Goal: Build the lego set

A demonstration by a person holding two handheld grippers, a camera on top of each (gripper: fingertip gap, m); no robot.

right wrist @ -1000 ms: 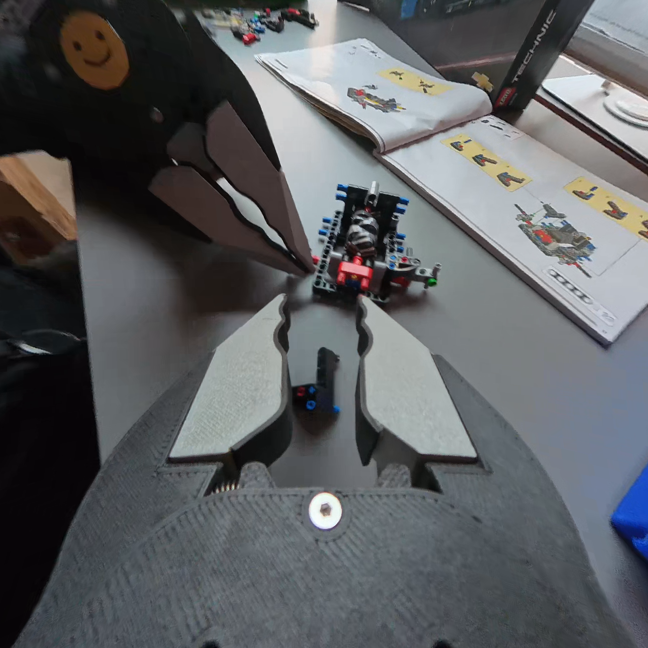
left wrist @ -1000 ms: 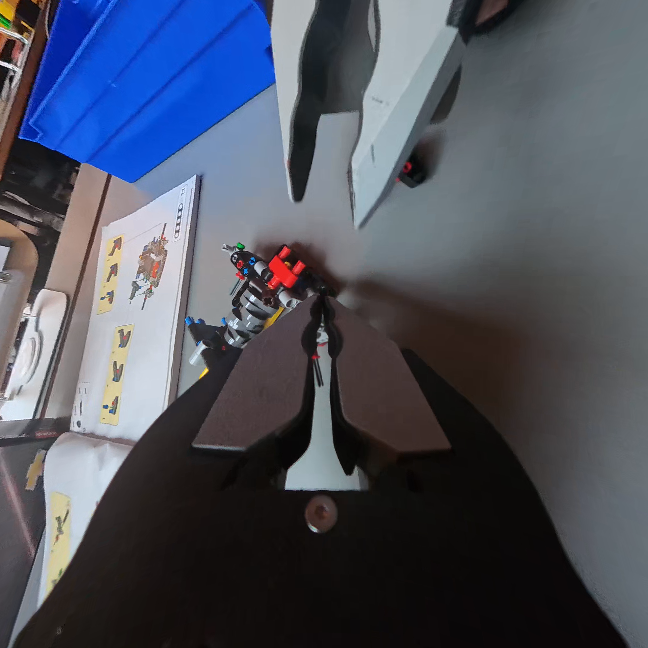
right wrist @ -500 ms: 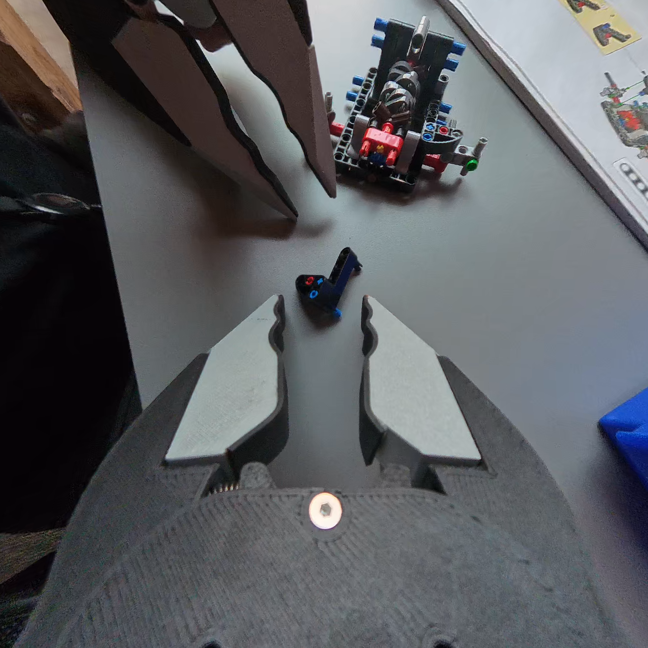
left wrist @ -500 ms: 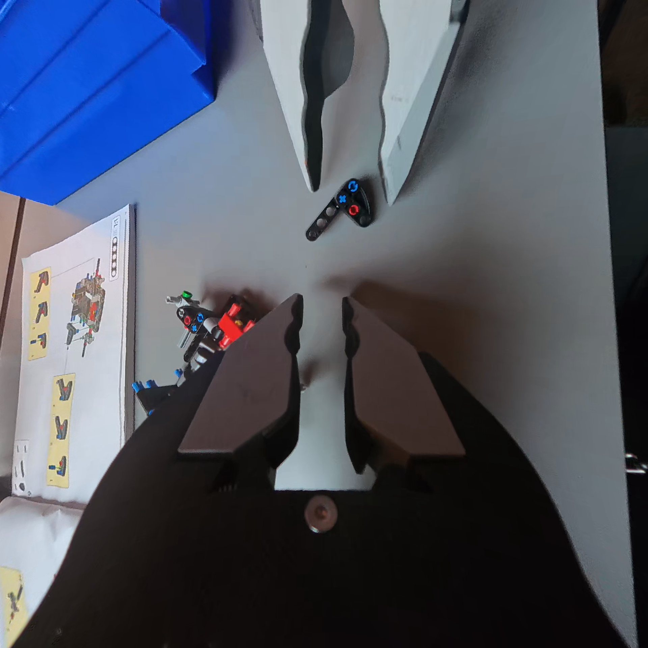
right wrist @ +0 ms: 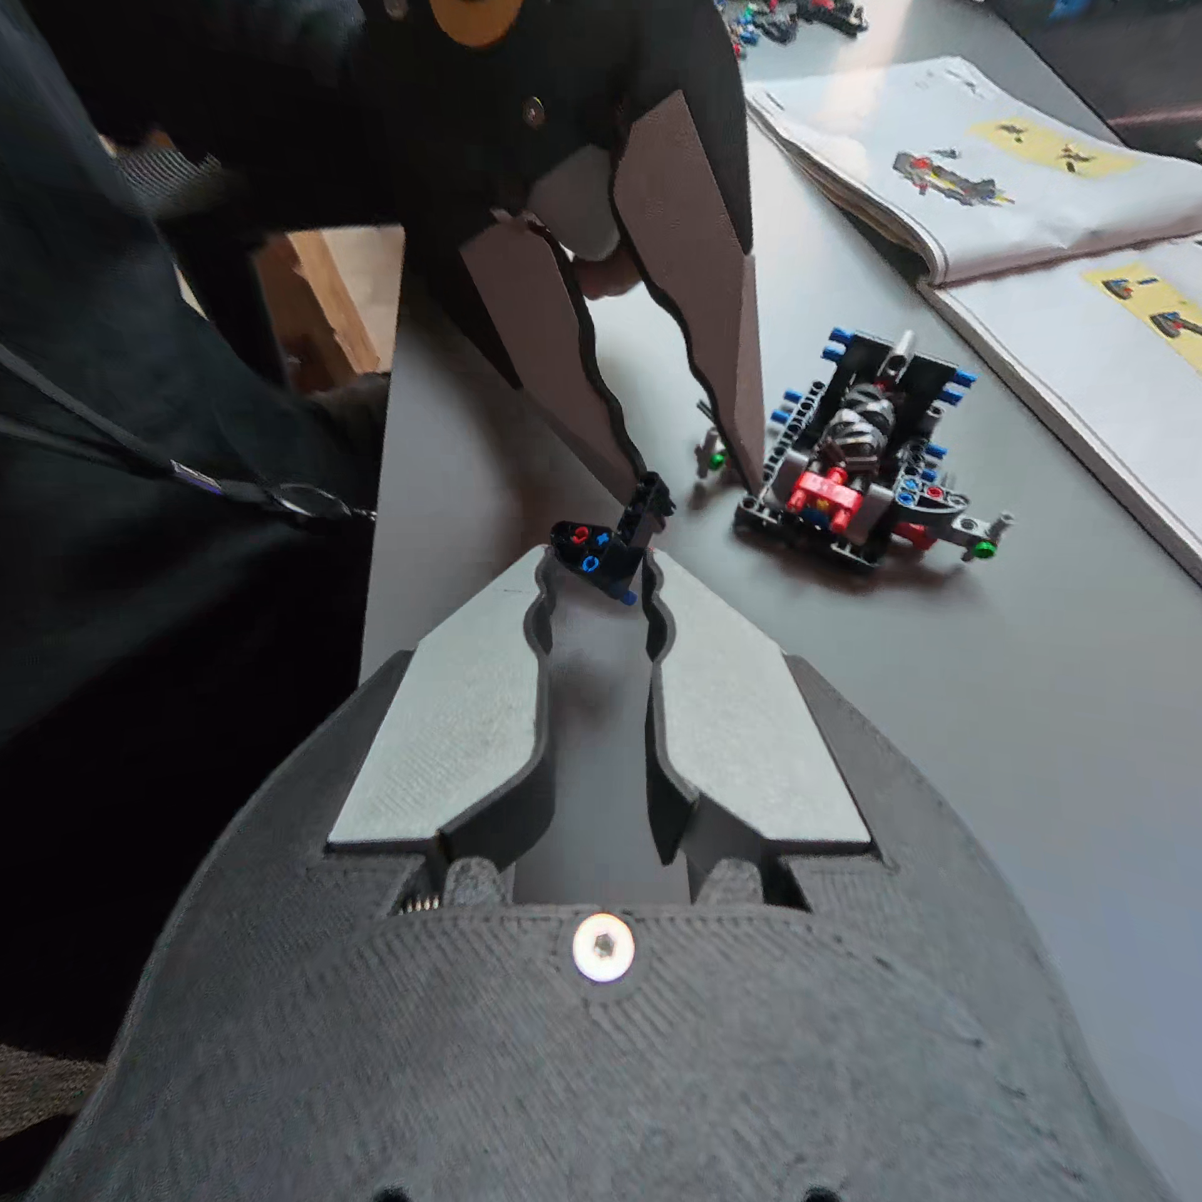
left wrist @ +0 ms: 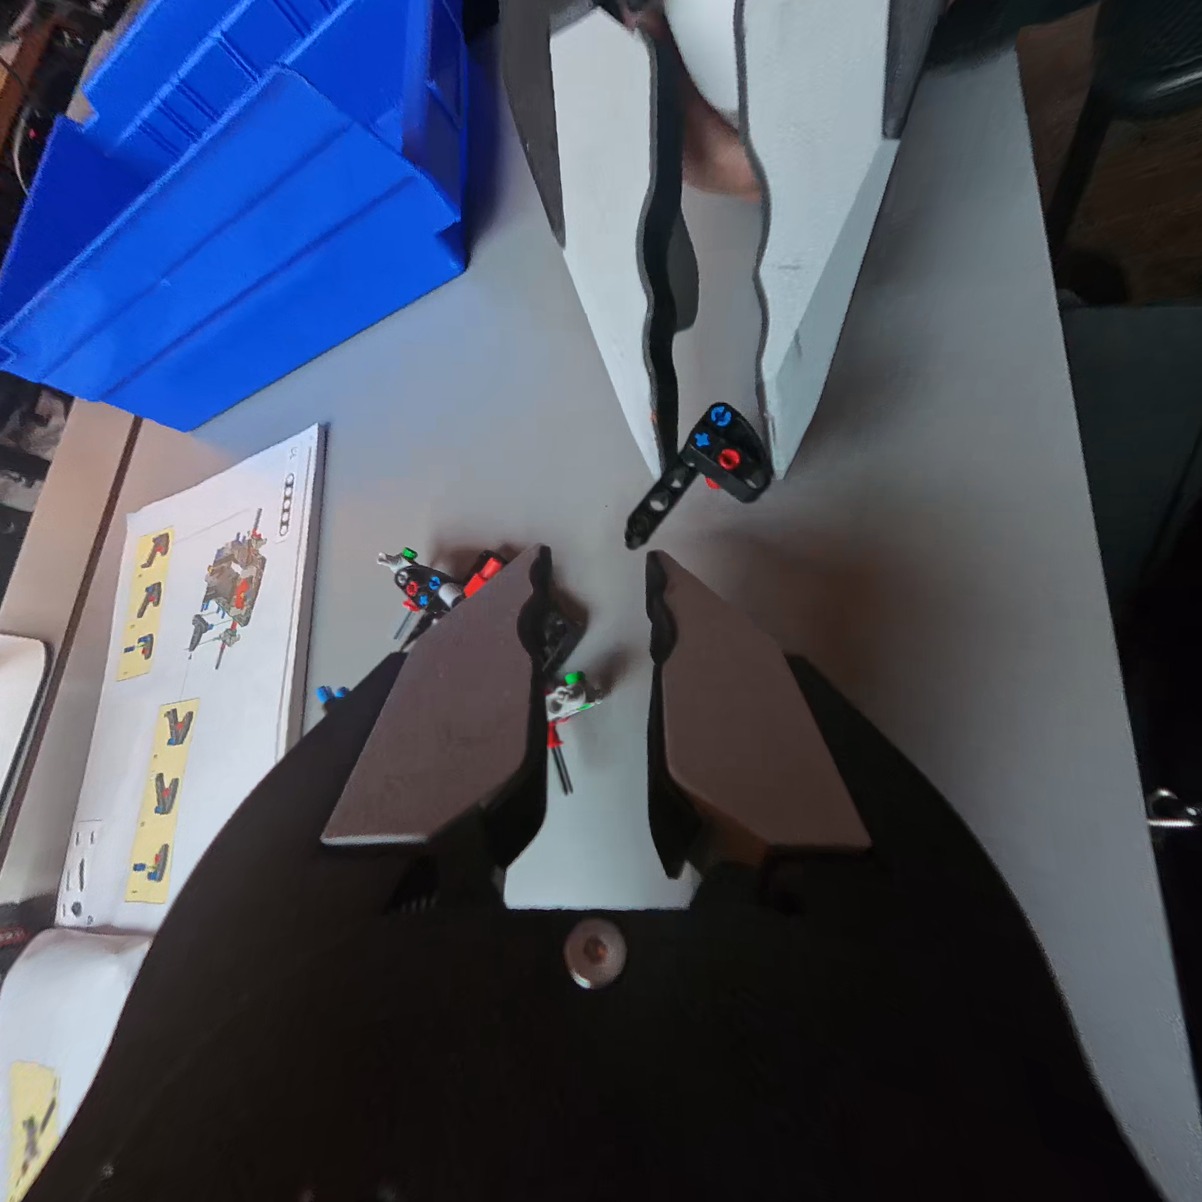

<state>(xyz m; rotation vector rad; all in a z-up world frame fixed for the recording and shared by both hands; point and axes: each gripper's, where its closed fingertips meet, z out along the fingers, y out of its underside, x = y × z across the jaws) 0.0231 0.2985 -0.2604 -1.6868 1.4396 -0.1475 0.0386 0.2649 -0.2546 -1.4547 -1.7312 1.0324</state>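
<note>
A black angled lever piece (right wrist: pixel 605 543) with blue and red pins sits between the fingertips of my right gripper (right wrist: pixel 597 559), which is closed on it at the table. It also shows in the left wrist view (left wrist: pixel 719 455). My left gripper (left wrist: pixel 595 566) is open. A small grey piece with a green tip and a thin axle (left wrist: pixel 569 699) lies on the table between its fingers; the right wrist view shows it too (right wrist: pixel 712 455). The black chassis assembly (right wrist: pixel 858 468) with a red block stands just right of the left gripper (right wrist: pixel 699 484), partly hidden in the left wrist view (left wrist: pixel 429 585).
An open instruction booklet (right wrist: pixel 975 162) lies beyond the chassis and shows in the left wrist view (left wrist: pixel 214 618). A blue bin (left wrist: pixel 227 195) stands at the far left. Loose bricks (right wrist: pixel 793 13) lie far back. The table edge (right wrist: pixel 380 520) and a person's dark clothing are on the left. Left and right tips are no more than a few centimetres apart.
My left gripper opened and left the small grey piece on the table between its fingers. My right gripper moved forward and narrowed onto the black lever piece.
</note>
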